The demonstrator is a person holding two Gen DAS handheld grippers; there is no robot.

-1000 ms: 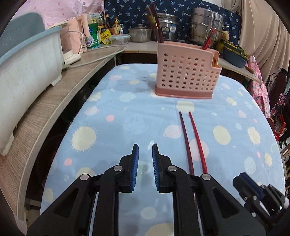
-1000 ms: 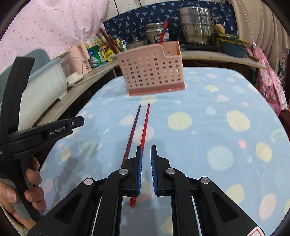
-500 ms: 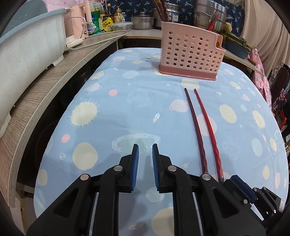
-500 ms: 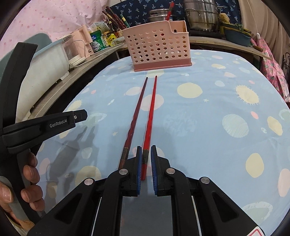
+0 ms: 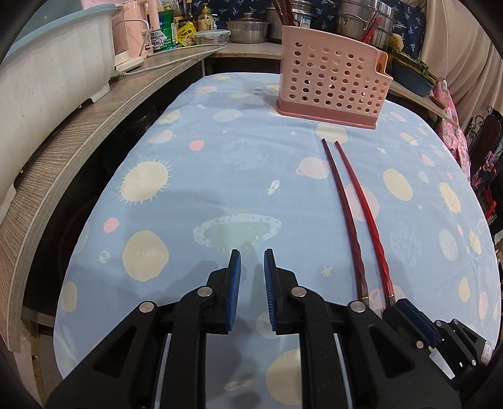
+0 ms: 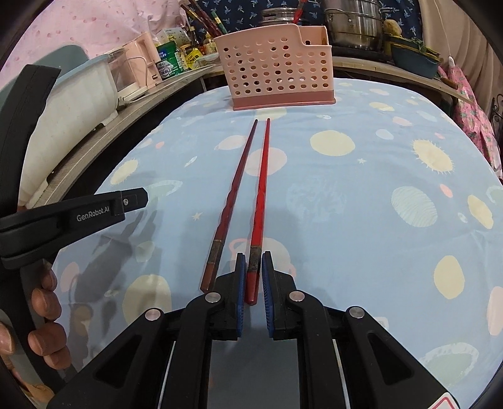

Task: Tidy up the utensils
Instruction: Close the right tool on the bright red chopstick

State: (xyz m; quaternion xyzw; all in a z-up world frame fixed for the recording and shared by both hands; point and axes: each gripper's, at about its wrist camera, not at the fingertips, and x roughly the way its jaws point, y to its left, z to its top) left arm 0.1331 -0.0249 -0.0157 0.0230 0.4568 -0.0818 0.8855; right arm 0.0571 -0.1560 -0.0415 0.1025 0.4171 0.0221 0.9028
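Two red chopsticks lie side by side on the blue planet-print tablecloth, tips toward a pink perforated utensil basket [image 5: 333,85] at the far end [image 6: 276,66]. The brighter right chopstick [image 6: 262,176] has its butt end between the pads of my right gripper [image 6: 253,261], which stands narrowly open around it. The darker left chopstick [image 6: 237,179] lies just left of that gripper. In the left wrist view both chopsticks [image 5: 342,201] lie to the right of my left gripper [image 5: 252,256], which is slightly open, empty and low over the cloth.
A curved wooden counter [image 5: 78,141] runs along the left with a white and blue tub [image 5: 47,63], a pink appliance and jars. Steel pots [image 6: 352,25] stand behind the basket. The table edge drops off at the right [image 5: 484,220].
Both grippers drew back toward the near edge and dropped lower. The right gripper's pads now straddle the butt end of the brighter chopstick. Jaw gaps look unchanged.
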